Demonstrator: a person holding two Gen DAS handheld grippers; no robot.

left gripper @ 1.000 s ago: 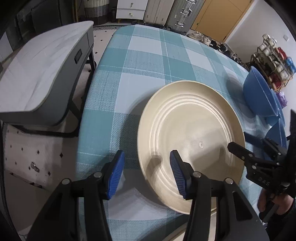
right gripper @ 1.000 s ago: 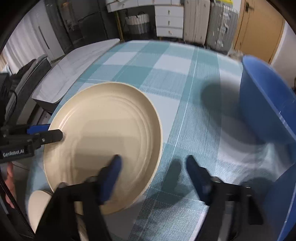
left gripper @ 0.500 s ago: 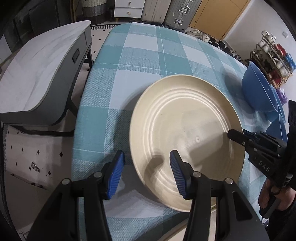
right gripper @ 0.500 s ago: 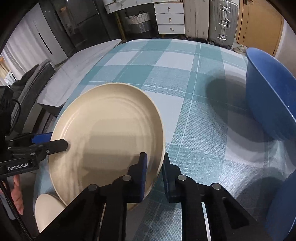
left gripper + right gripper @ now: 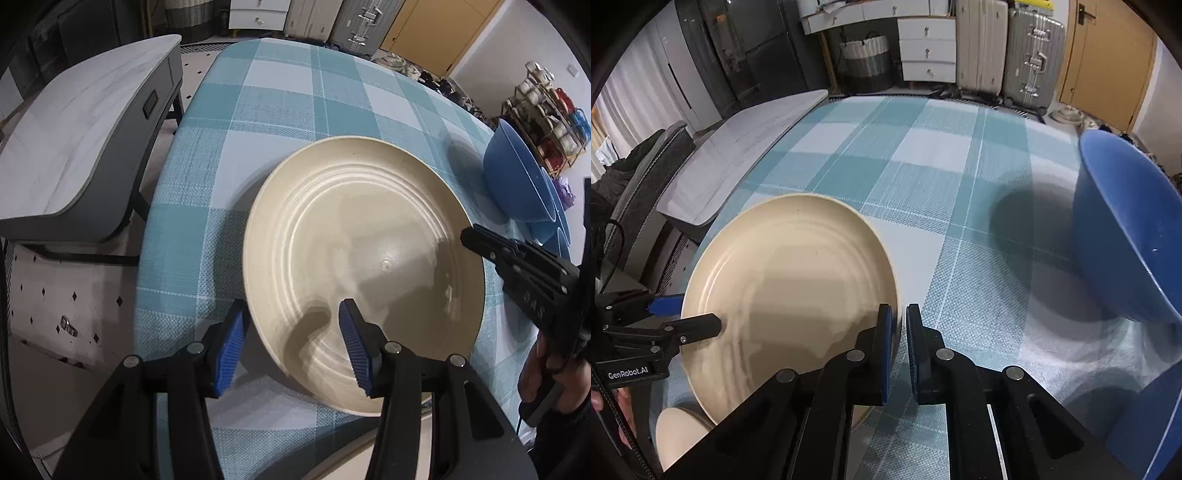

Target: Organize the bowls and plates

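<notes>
A large cream plate [image 5: 369, 266] lies tilted over the blue checked tablecloth; it also shows in the right wrist view [image 5: 790, 288]. My right gripper [image 5: 899, 347] is shut on the plate's right rim and holds it lifted. In the left wrist view it [image 5: 476, 236] grips the plate's far edge. My left gripper [image 5: 291, 343] is open, its fingers straddling the plate's near-left rim without closing; it shows at left in the right wrist view [image 5: 698, 317]. A blue bowl [image 5: 1126, 236] stands at the right.
More blue dishes [image 5: 554, 229] are stacked behind the blue bowl [image 5: 517, 181]. A second cream dish [image 5: 679, 432] sits under the plate near the table's front edge. A grey side table [image 5: 74, 155] stands left of the table. A rack of cups [image 5: 546, 122] is far right.
My right gripper closed on the plate's rim and raised that side. The plate shifted slightly left toward my open left gripper, whose fingers now straddle its rim.
</notes>
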